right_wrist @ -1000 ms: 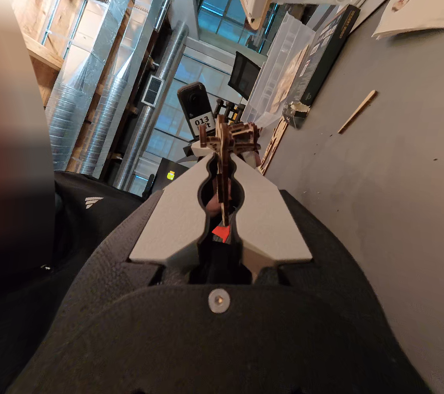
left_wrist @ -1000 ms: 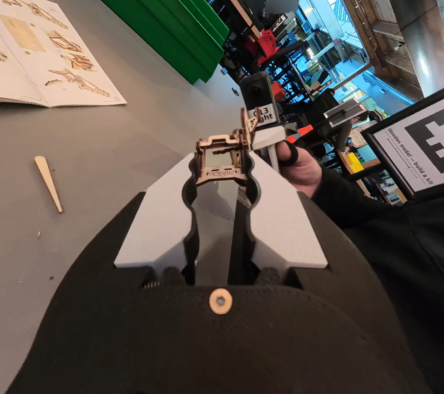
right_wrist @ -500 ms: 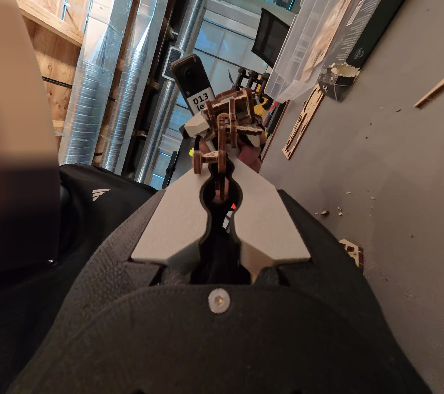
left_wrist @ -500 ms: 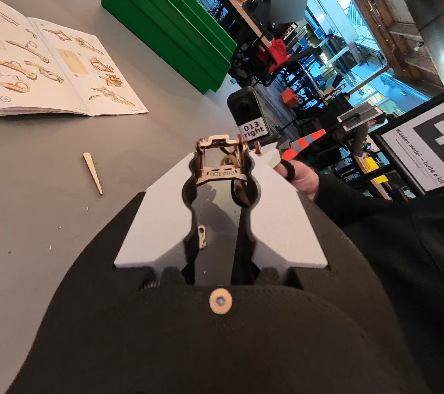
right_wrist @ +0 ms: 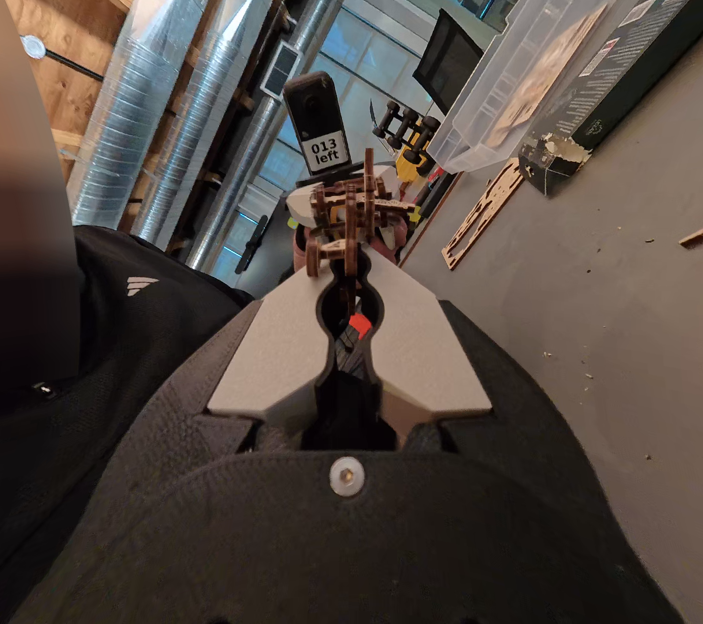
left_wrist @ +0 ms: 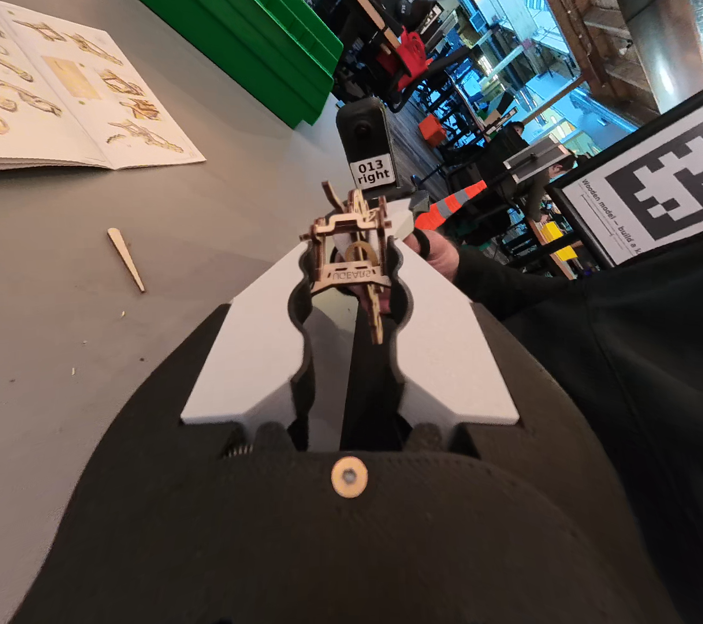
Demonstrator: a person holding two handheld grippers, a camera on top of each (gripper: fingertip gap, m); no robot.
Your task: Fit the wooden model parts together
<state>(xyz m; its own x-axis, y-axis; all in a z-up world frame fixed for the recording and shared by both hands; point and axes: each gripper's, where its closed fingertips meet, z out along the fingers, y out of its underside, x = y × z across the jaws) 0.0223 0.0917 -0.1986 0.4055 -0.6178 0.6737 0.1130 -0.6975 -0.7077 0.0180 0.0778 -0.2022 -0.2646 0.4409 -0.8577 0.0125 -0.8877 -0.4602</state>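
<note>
In the left wrist view, our left gripper (left_wrist: 350, 263) pinches the wooden frame assembly (left_wrist: 348, 256) between its fingers, above the grey counter (left_wrist: 190, 263). In the right wrist view, our right gripper (right_wrist: 348, 263) has its fingers closed on a flat wooden part (right_wrist: 349, 244) meeting that assembly (right_wrist: 353, 204).

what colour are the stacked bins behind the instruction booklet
Bright green; the stacked bins show best in the left wrist view.

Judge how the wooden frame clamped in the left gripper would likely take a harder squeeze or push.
The wooden frame is an open box of thin slotted sheets, so it looks light and probably fragile: harder pressure from the left gripper could snap a tab. Its flat sides against the fingers suggest little slipping. The flat part pushed in by the right gripper might twist it.
</note>
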